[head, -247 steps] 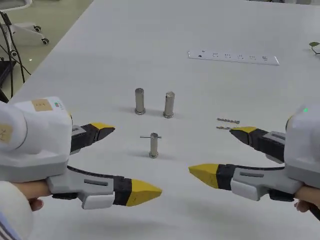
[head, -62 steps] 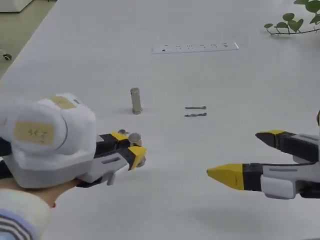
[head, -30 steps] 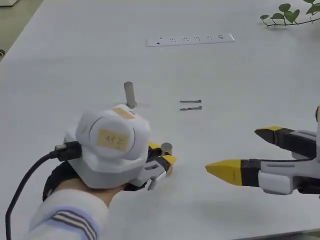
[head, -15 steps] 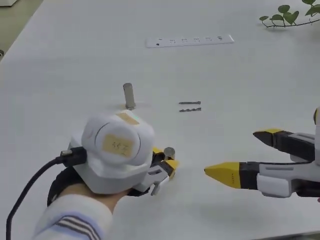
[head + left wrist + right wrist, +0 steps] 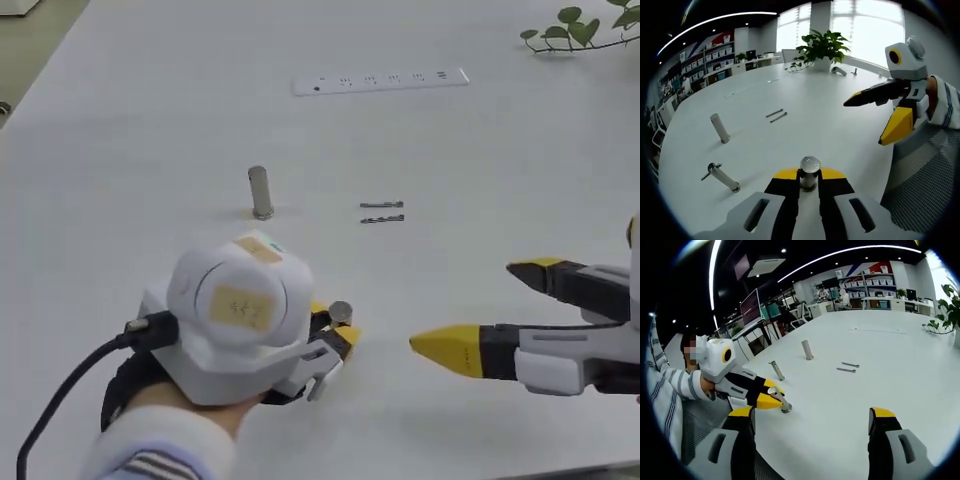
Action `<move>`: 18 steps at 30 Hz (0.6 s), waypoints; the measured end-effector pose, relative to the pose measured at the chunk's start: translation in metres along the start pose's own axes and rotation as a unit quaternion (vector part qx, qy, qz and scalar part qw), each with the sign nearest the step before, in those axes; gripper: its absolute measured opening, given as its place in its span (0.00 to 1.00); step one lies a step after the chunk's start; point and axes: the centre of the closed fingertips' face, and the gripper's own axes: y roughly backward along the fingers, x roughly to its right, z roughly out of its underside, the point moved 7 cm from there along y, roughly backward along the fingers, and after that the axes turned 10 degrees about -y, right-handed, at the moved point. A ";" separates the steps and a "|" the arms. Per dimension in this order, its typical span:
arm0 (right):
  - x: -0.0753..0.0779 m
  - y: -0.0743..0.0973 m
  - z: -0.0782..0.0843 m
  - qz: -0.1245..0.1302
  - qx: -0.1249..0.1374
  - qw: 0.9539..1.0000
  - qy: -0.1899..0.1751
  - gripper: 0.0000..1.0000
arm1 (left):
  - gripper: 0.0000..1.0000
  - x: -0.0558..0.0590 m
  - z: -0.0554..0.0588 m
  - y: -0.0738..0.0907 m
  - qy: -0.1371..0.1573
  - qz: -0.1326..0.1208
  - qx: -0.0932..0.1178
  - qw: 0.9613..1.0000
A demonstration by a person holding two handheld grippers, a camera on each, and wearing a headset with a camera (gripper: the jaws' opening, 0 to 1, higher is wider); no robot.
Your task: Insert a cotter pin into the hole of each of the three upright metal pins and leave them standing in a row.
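My left gripper [image 5: 335,335] is shut on a plain metal pin [image 5: 810,172], held upright low over the white table [image 5: 150,150]; its round top [image 5: 340,312] shows past the jaws. A second bare pin [image 5: 260,192] stands upright farther back. A third pin [image 5: 722,176], with a cotter pin through its top, stands to the left, hidden by my left gripper in the head view. Two loose cotter pins [image 5: 383,211] lie side by side on the table. My right gripper [image 5: 465,305] hovers open at the near right with nothing between its fingers.
A white power strip [image 5: 380,80] lies at the far side of the table. Plant leaves [image 5: 580,30] reach in at the far right. A cable [image 5: 60,400] trails from the left gripper along the near left.
My left gripper has shut on one of the bare pins and carried it nearer and to the right. In the last half second it has barely shifted. The right gripper has stayed open in place.
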 end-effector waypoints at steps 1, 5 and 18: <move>0.000 0.000 0.000 0.000 0.000 1.000 0.000 0.93 | 0.10 0.000 0.000 0.000 0.001 0.000 0.000 1.000; -0.001 0.000 -0.001 -0.002 0.001 1.000 0.002 0.93 | 0.11 -0.001 0.000 0.000 0.014 0.002 -0.003 1.000; -0.002 0.000 -0.002 -0.001 0.000 1.000 0.007 0.92 | 0.20 -0.006 -0.011 0.022 0.002 0.059 0.033 0.998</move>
